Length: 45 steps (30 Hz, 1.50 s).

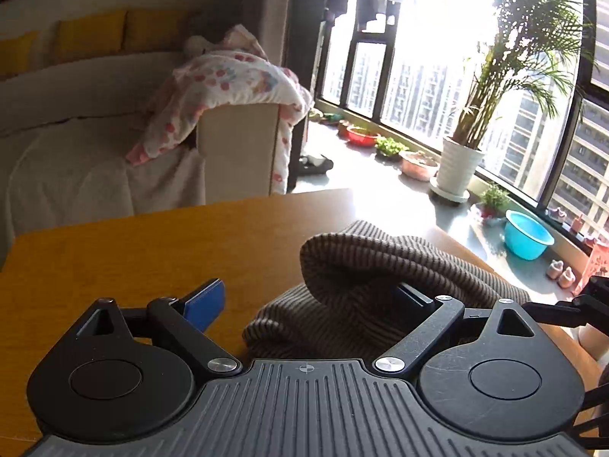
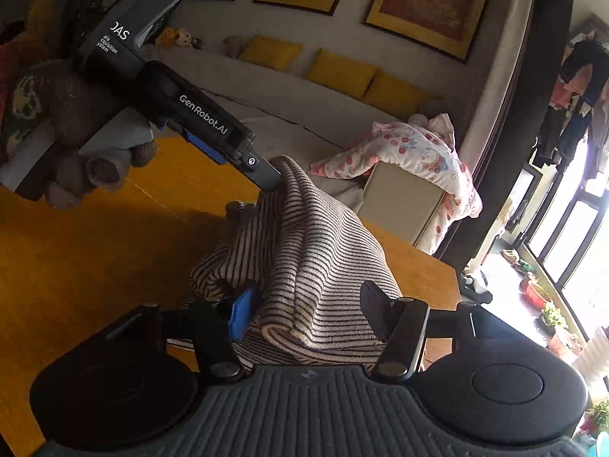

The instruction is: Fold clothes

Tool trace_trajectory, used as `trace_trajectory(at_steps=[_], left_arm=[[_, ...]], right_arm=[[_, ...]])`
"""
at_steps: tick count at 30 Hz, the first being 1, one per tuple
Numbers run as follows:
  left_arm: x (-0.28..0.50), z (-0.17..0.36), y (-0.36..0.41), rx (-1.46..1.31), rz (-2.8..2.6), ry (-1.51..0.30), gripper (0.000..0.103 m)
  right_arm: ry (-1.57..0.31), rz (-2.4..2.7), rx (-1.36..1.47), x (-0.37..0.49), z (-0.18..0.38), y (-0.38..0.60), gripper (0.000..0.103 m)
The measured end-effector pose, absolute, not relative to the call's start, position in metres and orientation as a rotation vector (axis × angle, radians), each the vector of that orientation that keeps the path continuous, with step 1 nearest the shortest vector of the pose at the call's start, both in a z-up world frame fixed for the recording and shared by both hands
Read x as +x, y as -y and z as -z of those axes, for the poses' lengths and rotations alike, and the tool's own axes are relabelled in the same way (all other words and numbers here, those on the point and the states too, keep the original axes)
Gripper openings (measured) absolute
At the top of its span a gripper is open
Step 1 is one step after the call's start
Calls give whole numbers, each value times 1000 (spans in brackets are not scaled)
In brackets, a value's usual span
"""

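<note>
Brown-and-cream striped knit garment (image 2: 304,251) bunched at frame centre on orange wooden table (image 2: 76,259). Soft, limp, light (sags wherever unsupported); best taken at hem or folded edge. Left gripper (image 1: 308,301) fingers wide, one finger under fabric. Right gripper (image 2: 304,312) straddles fold, not visibly pinching.

Home living room: beige sofa (image 2: 304,114) with yellow cushions (image 2: 342,72), framed pictures (image 2: 430,3), wooden table (image 1: 152,251), potted palm (image 1: 460,160) by high-rise windows (image 1: 418,87), laundry hanging (image 2: 582,87).

One striped garment (image 2: 319,251), one table (image 1: 152,251), three yellow cushions (image 2: 342,72), three framed pictures (image 2: 430,3).
</note>
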State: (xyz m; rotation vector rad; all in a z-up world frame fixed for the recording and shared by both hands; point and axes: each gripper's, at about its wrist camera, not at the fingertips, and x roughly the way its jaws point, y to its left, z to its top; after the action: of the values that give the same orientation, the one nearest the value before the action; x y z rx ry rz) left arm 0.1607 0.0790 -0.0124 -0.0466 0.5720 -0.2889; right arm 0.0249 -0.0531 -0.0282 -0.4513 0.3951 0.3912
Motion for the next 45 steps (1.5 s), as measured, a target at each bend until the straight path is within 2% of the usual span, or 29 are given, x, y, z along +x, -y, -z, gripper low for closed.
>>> trace_trajectory(at_steps=[1, 2, 3, 6, 10, 13, 16, 22, 24, 26, 31, 34, 36, 37, 41, 45], left_arm=[[169, 13, -82, -54, 271, -585, 95], [178, 13, -86, -84, 253, -596, 95], [187, 13, -90, -115, 235, -606, 94], [202, 23, -117, -241, 207, -650, 94], [205, 40, -133, -283, 174, -709, 90], [203, 50, -151, -315, 94, -747, 88], [190, 46, -175, -407, 93, -754, 88], [146, 34, -174, -421, 197, -750, 91], [139, 34, -167, -388, 192, -741, 91], [141, 35, -163, -382, 182, -752, 91], [142, 35, -157, -364, 169, -766, 91], [136, 35, -154, -378, 195, -770, 91], [133, 36, -153, -387, 212, -772, 91], [130, 37, -151, -399, 232, -775, 90], [121, 44, -137, -439, 321, -787, 82], [120, 50, -118, -463, 411, -797, 71]], right_arm=[[-404, -397, -445, 27, 28, 55, 41], [-403, -408, -442, 29, 25, 55, 22], [-385, -412, -433, 29, 18, 56, 15], [-270, -426, -386, 26, -20, 54, 11], [-239, -552, -421, 21, -32, 25, 11], [-333, -658, -506, 22, 6, -11, 11], [-363, -675, -567, 19, 42, -32, 14], [-338, -670, -489, 10, 24, -23, 36], [-292, -606, -449, 5, 19, -18, 65], [-278, -533, -413, 4, 20, -20, 75], [-364, -399, -351, 20, 41, -36, 80], [-378, -379, -348, 32, 46, -36, 80], [-389, -408, -353, 34, 43, -27, 64], [-397, -422, -369, 34, 41, -21, 60], [-407, -410, -447, 31, 39, 7, 59], [-403, -385, -402, 26, 33, 35, 59]])
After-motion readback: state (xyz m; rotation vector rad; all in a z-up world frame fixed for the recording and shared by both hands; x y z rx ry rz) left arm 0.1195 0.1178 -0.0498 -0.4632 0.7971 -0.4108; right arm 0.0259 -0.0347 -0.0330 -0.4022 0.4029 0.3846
